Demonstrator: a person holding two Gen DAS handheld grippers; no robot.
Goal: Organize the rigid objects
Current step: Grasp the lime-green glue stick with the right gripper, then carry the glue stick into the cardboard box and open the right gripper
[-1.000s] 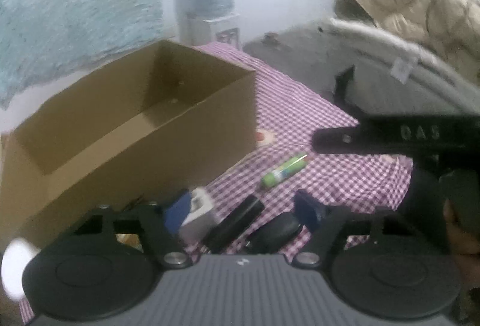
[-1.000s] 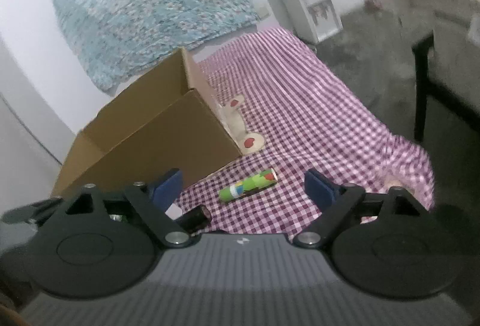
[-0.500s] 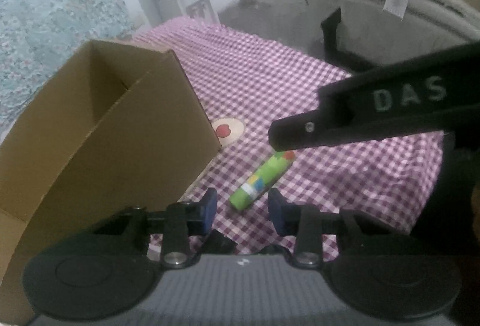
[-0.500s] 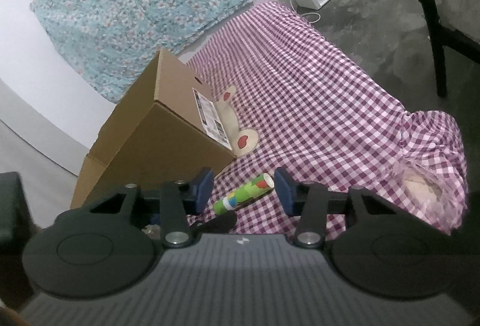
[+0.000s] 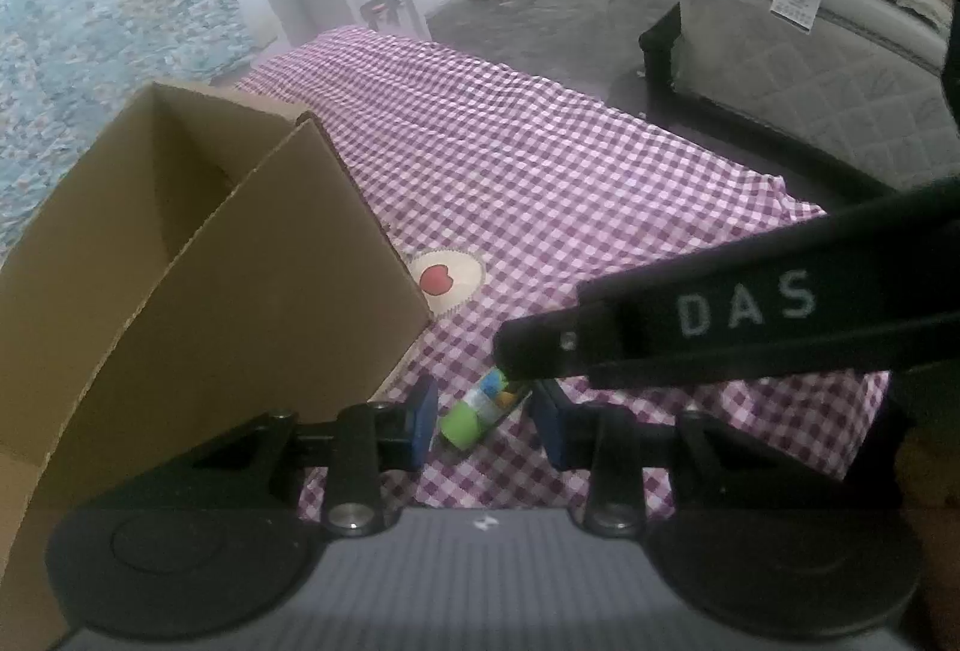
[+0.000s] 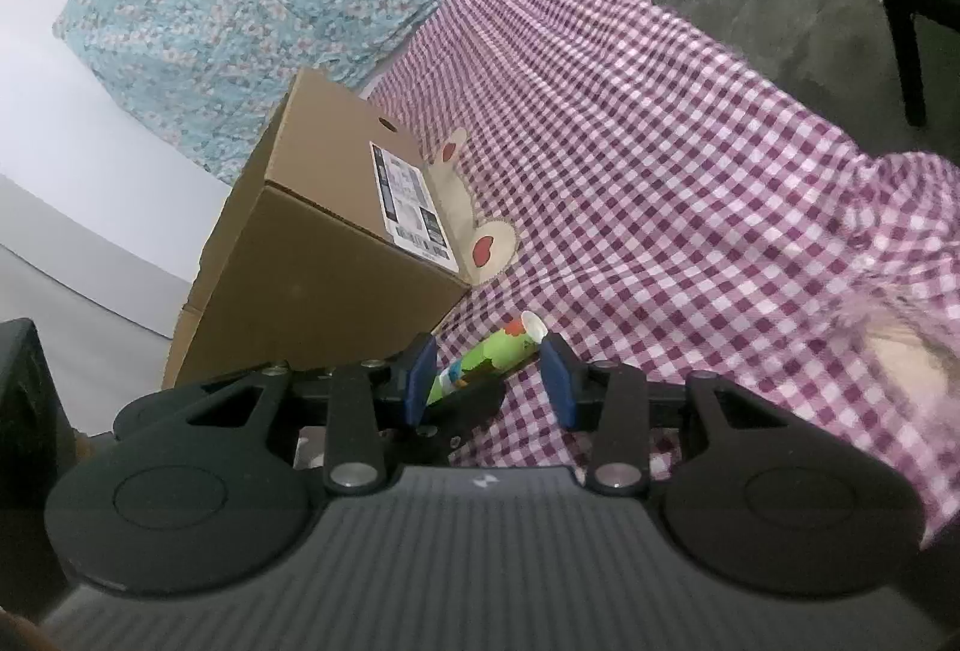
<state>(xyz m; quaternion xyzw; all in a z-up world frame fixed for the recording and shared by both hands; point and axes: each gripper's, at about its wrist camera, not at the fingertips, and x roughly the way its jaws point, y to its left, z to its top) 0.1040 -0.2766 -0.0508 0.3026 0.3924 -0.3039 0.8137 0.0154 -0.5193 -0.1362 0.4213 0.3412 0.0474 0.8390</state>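
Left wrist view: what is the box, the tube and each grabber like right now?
Cardboard box: upright, top open.
Green tube: lying on its side on the checked cloth, beside the box.
Left gripper: partly open, tube between its pads, neither pressing on it.
Right gripper: jaws closing, tube between them, not gripped yet.

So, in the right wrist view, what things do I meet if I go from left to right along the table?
Cardboard box → white label on the box → green tube lying between the fingers → bare checkered cloth hanging over the table's right edge.
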